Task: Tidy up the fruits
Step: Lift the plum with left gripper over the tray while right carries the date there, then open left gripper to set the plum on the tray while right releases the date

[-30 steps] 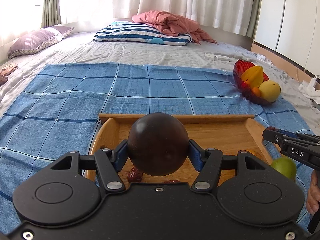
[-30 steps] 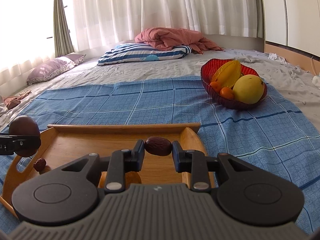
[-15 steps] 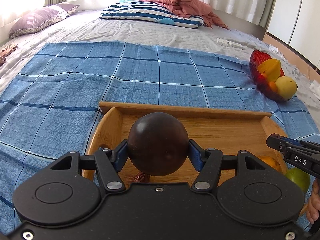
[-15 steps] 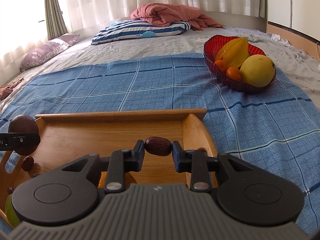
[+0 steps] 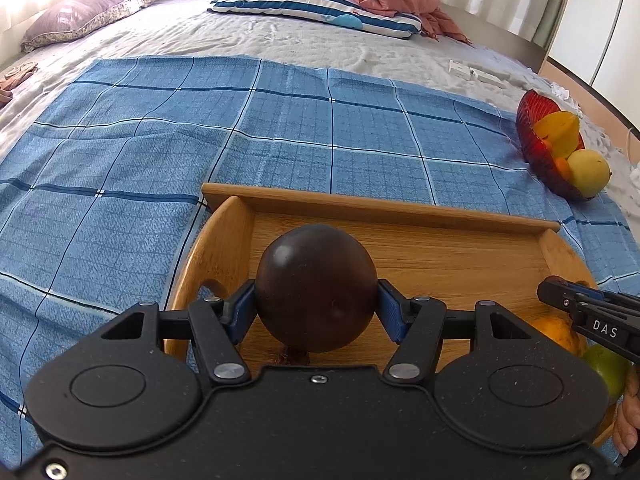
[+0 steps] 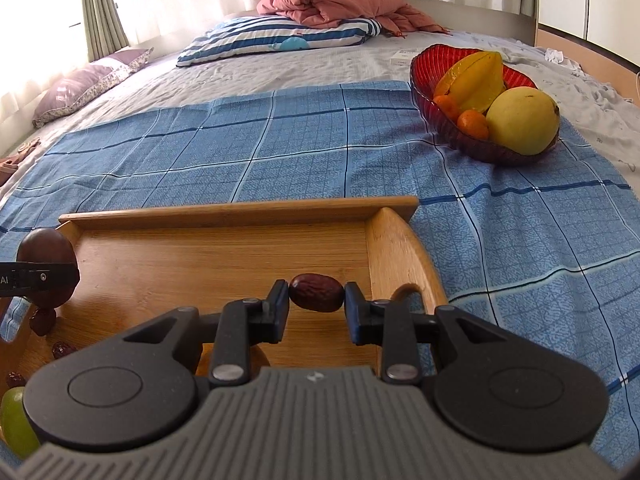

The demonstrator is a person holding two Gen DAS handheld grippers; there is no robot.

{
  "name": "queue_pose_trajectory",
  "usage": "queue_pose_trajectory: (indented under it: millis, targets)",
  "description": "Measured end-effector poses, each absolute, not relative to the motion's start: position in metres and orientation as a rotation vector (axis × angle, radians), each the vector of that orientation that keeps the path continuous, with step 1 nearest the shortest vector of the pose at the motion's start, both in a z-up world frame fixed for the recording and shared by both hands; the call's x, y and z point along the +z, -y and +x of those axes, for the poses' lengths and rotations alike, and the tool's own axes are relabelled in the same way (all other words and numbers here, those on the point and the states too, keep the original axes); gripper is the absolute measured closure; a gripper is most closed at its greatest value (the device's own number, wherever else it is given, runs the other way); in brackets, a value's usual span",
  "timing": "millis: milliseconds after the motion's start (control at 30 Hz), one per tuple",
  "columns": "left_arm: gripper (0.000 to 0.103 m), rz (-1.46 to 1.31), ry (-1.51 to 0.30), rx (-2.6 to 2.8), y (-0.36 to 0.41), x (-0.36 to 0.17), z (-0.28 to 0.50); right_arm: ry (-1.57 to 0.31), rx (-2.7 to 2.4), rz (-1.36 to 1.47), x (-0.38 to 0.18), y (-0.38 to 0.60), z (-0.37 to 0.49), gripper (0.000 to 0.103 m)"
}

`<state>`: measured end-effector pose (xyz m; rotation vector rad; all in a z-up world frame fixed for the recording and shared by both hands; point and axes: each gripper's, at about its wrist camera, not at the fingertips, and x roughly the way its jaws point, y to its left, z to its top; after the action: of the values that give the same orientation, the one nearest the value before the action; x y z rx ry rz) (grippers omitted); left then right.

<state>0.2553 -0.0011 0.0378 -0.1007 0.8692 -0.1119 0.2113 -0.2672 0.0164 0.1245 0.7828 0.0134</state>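
My left gripper [image 5: 316, 310] is shut on a round dark brown fruit [image 5: 316, 286], held over the left part of the wooden tray [image 5: 380, 208]. In the right wrist view that fruit [image 6: 46, 256] hangs at the tray's left end. Over the tray's right side, my right gripper [image 6: 316, 304] is shut on a small wrinkled red date [image 6: 317, 292]. On the tray lie several more dates [image 6: 42, 320], a green fruit [image 6: 14, 426] and an orange fruit [image 5: 554, 332]. A red glass bowl [image 6: 472, 142] with a starfruit, a yellow fruit and small oranges stands to the far right.
The tray [image 6: 224, 256] lies on a blue checked cloth [image 5: 160, 148] spread over a grey bed. A striped pillow [image 6: 280, 38], a pink blanket [image 6: 340, 2] and a purple pillow [image 5: 88, 14] lie at the far end. A hand [image 5: 628, 420] shows at the left wrist view's right edge.
Both grippers have tipped downward and come lower over the tray with their fruits still held. The tray fills more of both views and the bowl has slid toward the upper right.
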Motion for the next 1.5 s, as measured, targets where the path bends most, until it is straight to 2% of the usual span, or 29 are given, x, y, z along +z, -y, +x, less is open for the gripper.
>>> queue_pose_trajectory:
  millis: [300, 1000, 1033, 1067, 1133, 1167, 1500]
  targets:
    - [0.043, -0.133, -0.929, -0.114, 0.0, 0.03, 0.263, -0.809, 0.015, 0.133, 0.015, 0.268, 0.215, 0.067]
    - [0.043, -0.16, -0.941, -0.109, -0.003, 0.03, 0.267, -0.836, 0.02, 0.11, 0.015, 0.265, 0.218, 0.063]
    - [0.042, -0.154, -0.935, -0.103, -0.003, 0.031, 0.266, -0.832, 0.025, 0.111, 0.015, 0.265, 0.217, 0.061]
    - [0.04, -0.148, -0.926, -0.095, -0.003, 0.033, 0.265, -0.825, 0.027, 0.113, 0.016, 0.265, 0.217, 0.052]
    - [0.031, -0.141, -0.9, -0.092, -0.004, 0.037, 0.262, -0.817, 0.028, 0.121, 0.017, 0.265, 0.216, 0.04]
    - [0.023, -0.138, -0.888, -0.098, -0.005, 0.039, 0.26, -0.812, 0.031, 0.124, 0.018, 0.265, 0.215, 0.039]
    - [0.011, -0.068, -0.811, -0.113, -0.004, 0.056, 0.238, -0.759, 0.035, 0.164, 0.028, 0.272, 0.205, 0.025]
